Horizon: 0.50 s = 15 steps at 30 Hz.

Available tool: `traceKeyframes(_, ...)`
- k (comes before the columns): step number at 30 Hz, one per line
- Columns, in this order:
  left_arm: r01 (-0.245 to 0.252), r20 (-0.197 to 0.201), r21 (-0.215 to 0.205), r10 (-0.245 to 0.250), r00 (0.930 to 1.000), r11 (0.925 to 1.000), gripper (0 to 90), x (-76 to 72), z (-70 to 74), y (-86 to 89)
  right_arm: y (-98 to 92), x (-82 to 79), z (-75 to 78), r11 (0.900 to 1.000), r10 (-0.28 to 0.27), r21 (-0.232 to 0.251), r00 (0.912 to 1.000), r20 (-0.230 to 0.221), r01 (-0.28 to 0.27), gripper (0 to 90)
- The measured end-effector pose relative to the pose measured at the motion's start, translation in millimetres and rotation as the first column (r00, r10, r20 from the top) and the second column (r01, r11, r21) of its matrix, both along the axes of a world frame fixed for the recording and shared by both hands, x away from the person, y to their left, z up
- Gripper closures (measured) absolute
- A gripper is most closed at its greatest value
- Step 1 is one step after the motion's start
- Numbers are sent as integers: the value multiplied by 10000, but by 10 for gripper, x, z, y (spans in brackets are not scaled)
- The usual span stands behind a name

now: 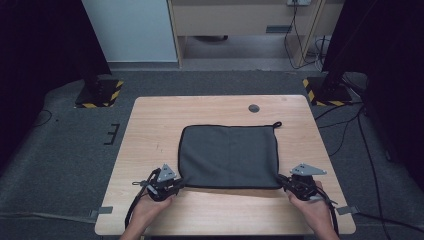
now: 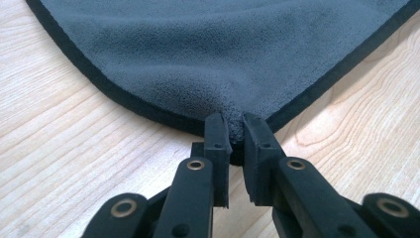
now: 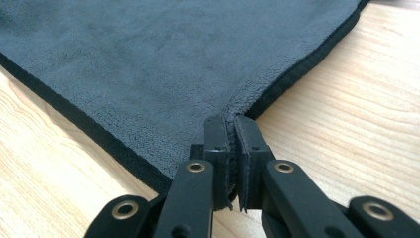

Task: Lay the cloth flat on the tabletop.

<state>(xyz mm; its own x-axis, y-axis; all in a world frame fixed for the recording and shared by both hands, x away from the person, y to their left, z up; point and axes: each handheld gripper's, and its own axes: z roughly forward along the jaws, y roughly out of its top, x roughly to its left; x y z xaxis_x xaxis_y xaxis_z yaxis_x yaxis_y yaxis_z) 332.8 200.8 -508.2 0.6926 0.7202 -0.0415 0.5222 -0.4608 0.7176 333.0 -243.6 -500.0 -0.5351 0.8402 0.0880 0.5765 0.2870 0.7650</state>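
A dark grey cloth (image 1: 227, 155) with black edging lies flat on the wooden table (image 1: 150, 130), a small loop at its far right corner. My left gripper (image 1: 176, 184) is shut on the cloth's near left corner; in the left gripper view the cloth (image 2: 223, 54) bunches up between the jaws of that gripper (image 2: 236, 121). At the near right corner my right gripper (image 1: 284, 181) is shut on the cloth too. The right gripper view has the cloth (image 3: 163, 59) pinched thin at the tips of the gripper (image 3: 232, 120).
A small grey round cap (image 1: 254, 108) is set into the table near its far edge. Dark carpet surrounds the table, with two stand bases marked in yellow and black (image 1: 99, 93) (image 1: 327, 91) beyond it and cables on the floor at right.
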Motion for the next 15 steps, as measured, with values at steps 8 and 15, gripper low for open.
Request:
traceKeyframes(8, 67, 1, -76, -67, 10000, 9999, 818, -34, 11, -20, -29, -15, -8, 10000, 25, -48, 10000, -58, -26, 855)
traceKeyframes(15, 206, -99, -120, -208, 9997, 9997, 818, -99, 29, -52, -85, -48, -42, 9999, 59, -107, 9993, -362, -63, 852)
